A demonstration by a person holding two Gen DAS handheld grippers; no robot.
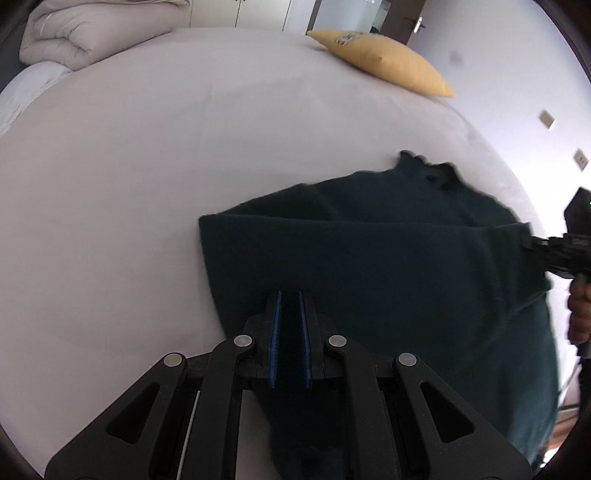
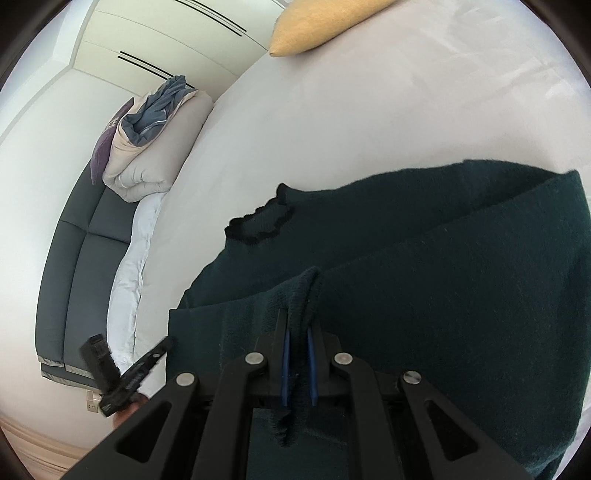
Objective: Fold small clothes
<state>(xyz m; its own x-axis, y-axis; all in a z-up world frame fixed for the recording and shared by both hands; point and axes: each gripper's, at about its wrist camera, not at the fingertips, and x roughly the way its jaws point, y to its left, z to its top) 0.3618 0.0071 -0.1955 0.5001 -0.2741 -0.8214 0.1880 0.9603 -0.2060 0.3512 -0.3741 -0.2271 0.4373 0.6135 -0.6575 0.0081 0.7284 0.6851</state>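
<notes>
A dark green knit sweater (image 1: 388, 258) lies on the white bed sheet (image 1: 147, 184), its frilled collar (image 1: 428, 166) pointing away and its lower part folded up over the body. My left gripper (image 1: 290, 299) is shut on a strip of the sweater's fabric that runs between its blue pads. In the right wrist view the same sweater (image 2: 443, 295) fills the lower right, collar (image 2: 258, 221) at the left. My right gripper (image 2: 298, 317) is shut on a bunched ridge of its knit. Each gripper shows in the other's view: the right one (image 1: 528, 243) at the sweater's right edge, the left one (image 2: 162, 349) at its left corner.
A yellow pillow (image 1: 384, 62) lies at the bed's far side. A folded beige duvet (image 1: 85, 33) with blue-grey cloth (image 2: 159, 107) on it sits by the dark headboard (image 2: 77, 266). A hand (image 1: 580, 314) holds the right gripper's handle. White wardrobe doors stand behind.
</notes>
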